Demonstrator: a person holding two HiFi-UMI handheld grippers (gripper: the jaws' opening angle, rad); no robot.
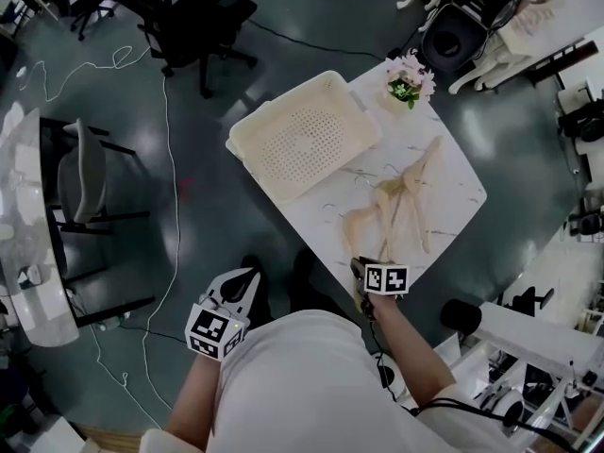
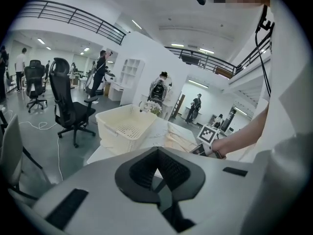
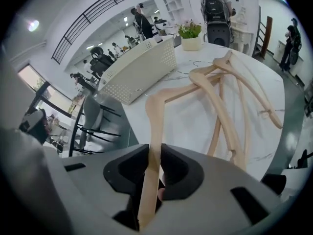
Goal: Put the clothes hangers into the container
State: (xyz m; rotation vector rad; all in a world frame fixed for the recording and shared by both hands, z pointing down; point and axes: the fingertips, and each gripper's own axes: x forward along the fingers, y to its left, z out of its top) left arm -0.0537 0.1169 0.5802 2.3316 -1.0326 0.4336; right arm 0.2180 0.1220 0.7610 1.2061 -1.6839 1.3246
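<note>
1. Container (image 1: pixel 274 102): empty, no hangers inside yet.
2. Hangers (image 1: pixel 401 196): all heaped on table (image 1: pixel 453 182), just beside container.
3. Right gripper (image 3: pixel 152 168): clamped on one hanger (image 3: pixel 155 116).
4. Left gripper (image 2: pixel 157 155): jaws together, empty.

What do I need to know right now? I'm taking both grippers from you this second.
Right gripper: shut on one arm of a wooden hanger, at the near edge of the table.
Left gripper: shut, empty, off the table to the left.
Other hangers: piled on the table beside the basket.
Done: nothing; the basket is empty.
Left: carry this hanger to the basket, then the others.
</note>
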